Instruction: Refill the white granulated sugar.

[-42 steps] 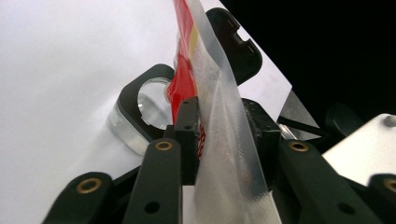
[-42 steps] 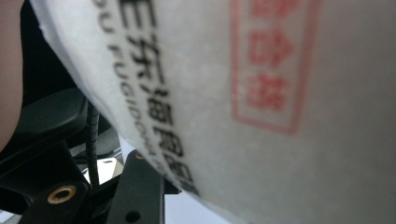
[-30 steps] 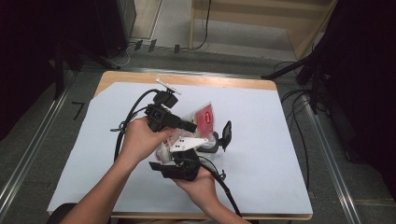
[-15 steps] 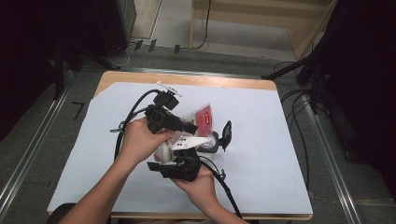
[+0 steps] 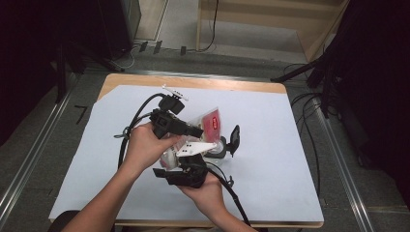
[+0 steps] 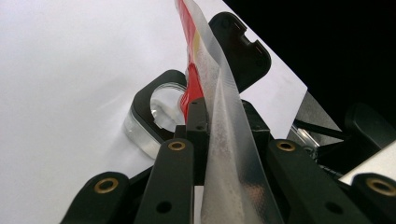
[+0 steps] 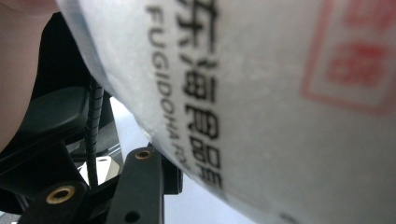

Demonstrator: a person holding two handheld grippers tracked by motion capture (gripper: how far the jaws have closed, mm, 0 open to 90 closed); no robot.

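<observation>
- I read the left gripper (image 6: pixel 205 140) as clenched on the plastic pouch's (image 6: pixel 229 154) clear sealed edge at frame centre; its jaws have just been closing on it.
- The right gripper (image 5: pixel 186 175), lower centre of the high view, grasps the same pouch (image 7: pixel 280 93); printed film presses its visible jaw.
- To part the seal I would keep both grips firm, pulling evenly.
- The black stand (image 6: pixel 161 107) behind is partly covered; the pouch's contents are indistinct.

Bright, even overhead light; dark room edges; blurred close-up packet print (image 7: pixel 261 93).
</observation>
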